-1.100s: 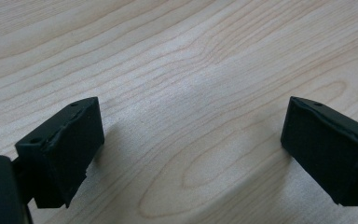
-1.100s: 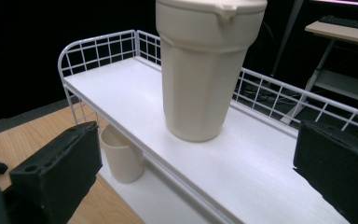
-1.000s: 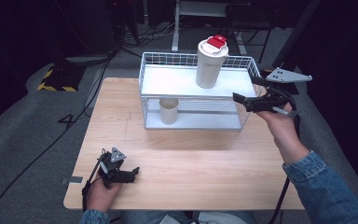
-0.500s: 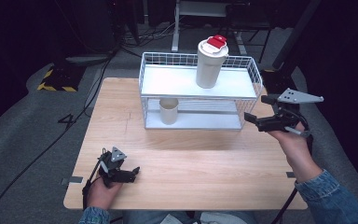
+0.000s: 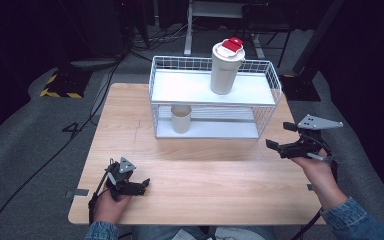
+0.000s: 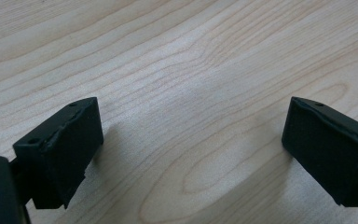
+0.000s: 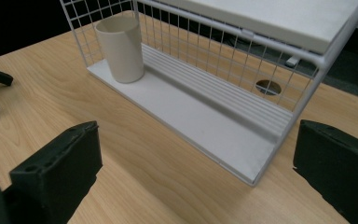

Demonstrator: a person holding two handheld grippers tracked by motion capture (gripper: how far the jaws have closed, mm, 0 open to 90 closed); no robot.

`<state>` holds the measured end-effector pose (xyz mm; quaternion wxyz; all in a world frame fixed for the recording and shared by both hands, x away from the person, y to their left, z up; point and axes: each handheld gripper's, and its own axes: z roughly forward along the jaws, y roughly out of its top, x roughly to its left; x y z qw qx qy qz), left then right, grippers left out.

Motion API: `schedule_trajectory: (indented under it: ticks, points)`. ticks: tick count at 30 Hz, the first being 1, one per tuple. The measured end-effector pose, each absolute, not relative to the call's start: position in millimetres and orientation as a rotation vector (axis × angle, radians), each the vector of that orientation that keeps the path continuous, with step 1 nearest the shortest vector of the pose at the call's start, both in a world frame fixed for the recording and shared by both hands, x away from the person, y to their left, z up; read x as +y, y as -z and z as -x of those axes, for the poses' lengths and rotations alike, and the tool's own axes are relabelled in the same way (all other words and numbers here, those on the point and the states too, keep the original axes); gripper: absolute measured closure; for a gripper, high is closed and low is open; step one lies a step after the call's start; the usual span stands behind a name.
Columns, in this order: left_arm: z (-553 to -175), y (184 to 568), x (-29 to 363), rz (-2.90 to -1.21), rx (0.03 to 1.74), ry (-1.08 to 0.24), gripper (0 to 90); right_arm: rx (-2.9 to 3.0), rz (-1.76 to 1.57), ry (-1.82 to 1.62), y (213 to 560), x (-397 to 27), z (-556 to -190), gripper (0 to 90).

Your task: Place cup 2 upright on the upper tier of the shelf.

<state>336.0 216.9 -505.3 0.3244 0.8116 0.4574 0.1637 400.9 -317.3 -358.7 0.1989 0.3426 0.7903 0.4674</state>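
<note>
Person wearing blue denim sleeves, carrying two black hand-held grippers.

The left gripper (image 5: 142, 184) and right gripper (image 5: 275, 146) are each showing matte black block-shaped jaws with a small screw hole near each tip, a grey three-cornered plate with dark dots on top, and a black cable trailing off. Denim cuffs are covering both wrists.

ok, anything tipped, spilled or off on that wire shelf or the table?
Nothing stands out. The tall red-lidded cup stands upright on the top tier of the wire shelf, the small beige cup upright on the lower tier. No spills; both grippers' jaws are open and empty.
</note>
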Motion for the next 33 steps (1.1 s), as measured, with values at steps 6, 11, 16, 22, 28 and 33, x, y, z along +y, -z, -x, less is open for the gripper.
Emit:
schedule_trajectory:
  ticks: [6,11,16,22,28,33]
  points:
    - [-336,505,217,-2.128,1.200,-0.429,5.7,2.223,-0.994,-1.273,378,-322,-397,1.3]
    - [-336,505,217,-2.129,1.200,-0.430,5.7,2.261,-1.019,-1.227,401,-323,-392,1.5]
    - [-336,505,217,-2.132,1.199,-0.425,5.7,2.278,-1.049,-1.203,423,-325,-386,1.5]
    - [-336,505,217,-2.130,1.199,-0.429,5.7,2.298,-1.089,-1.162,448,-328,-379,1.5]
    - [-336,505,217,-2.133,1.199,-0.424,5.7,2.299,-1.123,-1.138,469,-331,-371,1.5]
    - [-336,505,217,-2.132,1.199,-0.425,5.7,2.297,-1.139,-1.101,483,-332,-365,1.6]
